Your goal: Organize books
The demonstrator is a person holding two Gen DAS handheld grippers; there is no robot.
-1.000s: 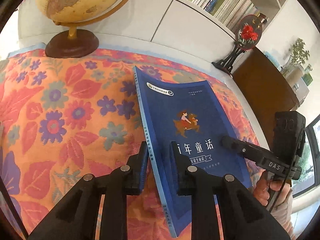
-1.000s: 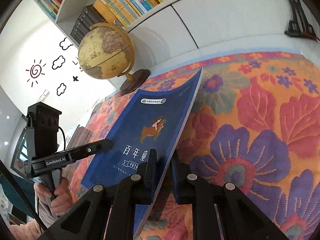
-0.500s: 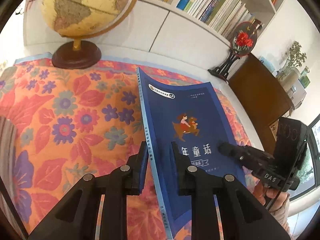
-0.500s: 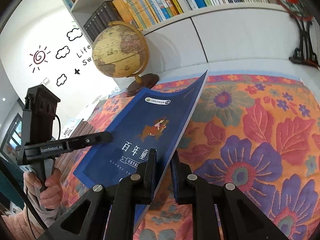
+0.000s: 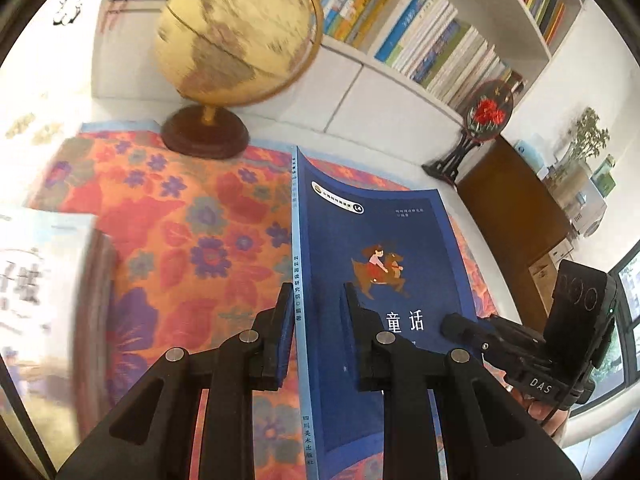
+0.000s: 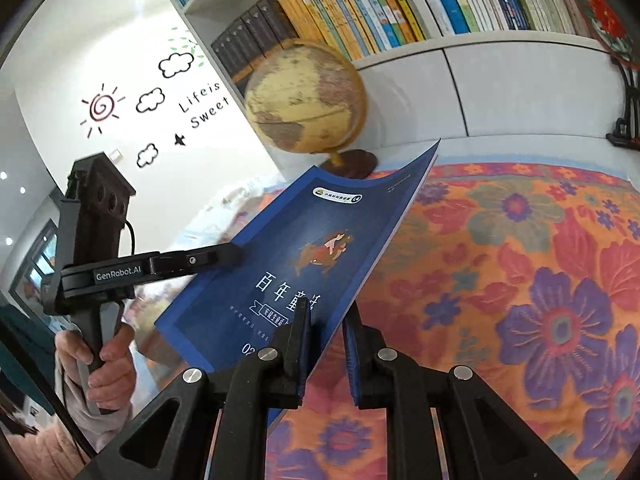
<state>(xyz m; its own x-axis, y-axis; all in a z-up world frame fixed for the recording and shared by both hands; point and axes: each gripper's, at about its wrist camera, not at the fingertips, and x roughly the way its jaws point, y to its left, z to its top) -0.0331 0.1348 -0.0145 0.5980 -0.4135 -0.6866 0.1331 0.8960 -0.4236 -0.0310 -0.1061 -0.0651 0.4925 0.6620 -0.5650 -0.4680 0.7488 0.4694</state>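
Observation:
A thin blue book (image 5: 376, 240) with a rider picture on its cover hangs tilted above the flowered cloth (image 5: 192, 240). My left gripper (image 5: 316, 300) is shut on its spine edge, near the lower end. In the right wrist view the same blue book (image 6: 320, 232) slopes up to the right, and my right gripper (image 6: 326, 320) is shut on its open page edge. Each gripper shows in the other's view: the right gripper (image 5: 452, 324) at the cover's right side, the left gripper (image 6: 236, 254) at the spine, held by a hand (image 6: 108, 364).
A globe (image 5: 236, 44) on a brown base stands at the cloth's far edge. Behind it a white bookshelf (image 5: 440, 52) is packed with upright books. A red flower ornament (image 5: 488, 112) on a black stand and a brown cabinet (image 5: 512, 208) are right. A blurred book (image 5: 36, 280) lies left.
Both grippers have risen with the blue book between them, lifting it off the cloth. More of the shelf and globe shows, and a book has come into view at the left.

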